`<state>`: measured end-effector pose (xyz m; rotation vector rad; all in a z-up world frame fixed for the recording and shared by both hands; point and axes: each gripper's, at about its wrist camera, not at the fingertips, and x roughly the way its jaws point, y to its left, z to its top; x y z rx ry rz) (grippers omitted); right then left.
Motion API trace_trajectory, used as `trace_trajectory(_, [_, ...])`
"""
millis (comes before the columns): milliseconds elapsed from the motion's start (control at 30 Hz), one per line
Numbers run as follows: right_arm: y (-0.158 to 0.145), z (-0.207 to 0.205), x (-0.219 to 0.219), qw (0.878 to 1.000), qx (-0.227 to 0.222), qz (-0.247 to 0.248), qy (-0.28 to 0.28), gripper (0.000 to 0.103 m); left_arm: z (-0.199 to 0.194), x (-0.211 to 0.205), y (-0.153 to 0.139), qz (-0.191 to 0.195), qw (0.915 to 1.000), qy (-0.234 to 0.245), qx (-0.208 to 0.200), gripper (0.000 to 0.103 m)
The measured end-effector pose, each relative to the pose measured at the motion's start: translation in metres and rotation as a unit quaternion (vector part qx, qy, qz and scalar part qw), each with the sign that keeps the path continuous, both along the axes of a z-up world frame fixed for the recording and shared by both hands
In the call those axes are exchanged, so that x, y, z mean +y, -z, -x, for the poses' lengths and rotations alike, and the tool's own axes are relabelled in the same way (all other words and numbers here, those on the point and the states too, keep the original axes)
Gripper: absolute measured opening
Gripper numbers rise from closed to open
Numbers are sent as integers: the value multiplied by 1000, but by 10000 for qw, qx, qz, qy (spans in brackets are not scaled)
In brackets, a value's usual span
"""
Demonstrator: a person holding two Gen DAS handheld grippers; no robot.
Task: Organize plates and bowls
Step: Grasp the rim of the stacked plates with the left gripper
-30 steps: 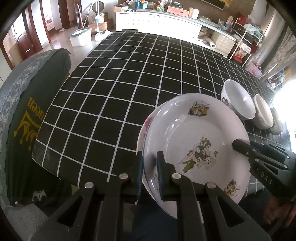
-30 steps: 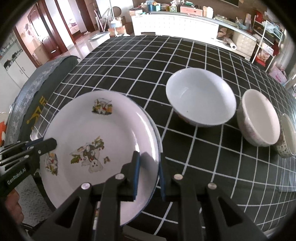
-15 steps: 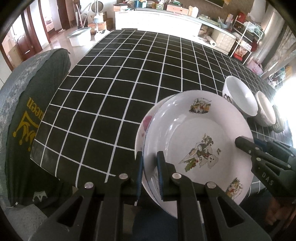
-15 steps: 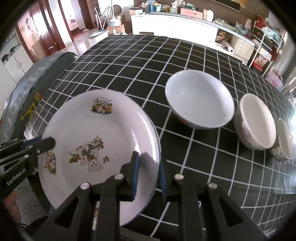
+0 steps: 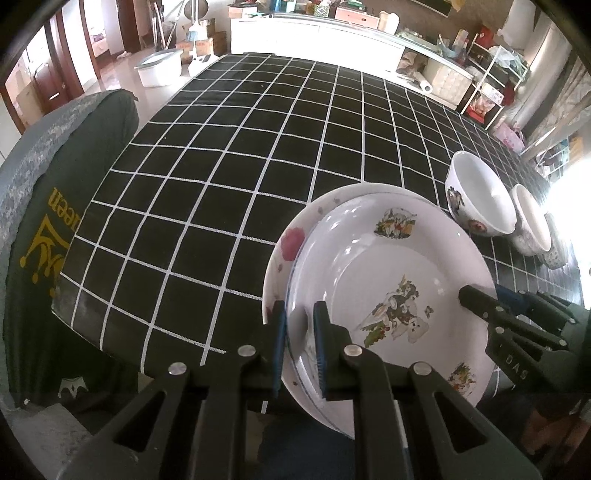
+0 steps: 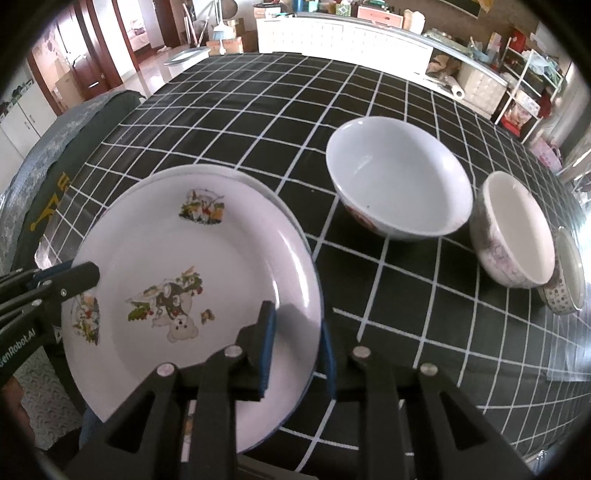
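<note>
A white cartoon-print plate [image 5: 388, 280] [image 6: 192, 273] is held over the near table edge, above a flower-print plate [image 5: 288, 251] whose rim shows beneath it. My left gripper [image 5: 299, 350] is shut on the cartoon plate's left rim. My right gripper [image 6: 295, 343] has its jaws around the plate's right rim, slightly parted; it also shows in the left wrist view [image 5: 480, 299]. A large white bowl [image 6: 399, 184], a patterned bowl [image 6: 517, 232] and a small dotted bowl [image 6: 565, 277] stand in a row to the right.
The table has a black cloth with a white grid [image 5: 258, 147]. A chair back draped in dark green cloth [image 5: 44, 221] stands at the table's left corner. White cabinets [image 6: 351, 33] and shelves [image 6: 524, 81] line the far wall.
Both grippers and the cartoon plate have moved slightly forward over the flower plate. The right gripper's jaws have parted a little around the rim.
</note>
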<state>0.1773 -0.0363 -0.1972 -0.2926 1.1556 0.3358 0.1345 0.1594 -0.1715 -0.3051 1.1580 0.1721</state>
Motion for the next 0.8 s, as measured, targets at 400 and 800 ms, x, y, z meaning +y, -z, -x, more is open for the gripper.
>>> trace_trajectory(400, [-5, 10, -13, 9998, 117, -149, 16, 28, 18, 3, -13, -113, 9998, -135, -79, 20])
trace_trajectory(800, [-44, 22, -31, 9986, -222, -455, 140, 28, 19, -22, -53, -121, 9989, 122, -428, 20])
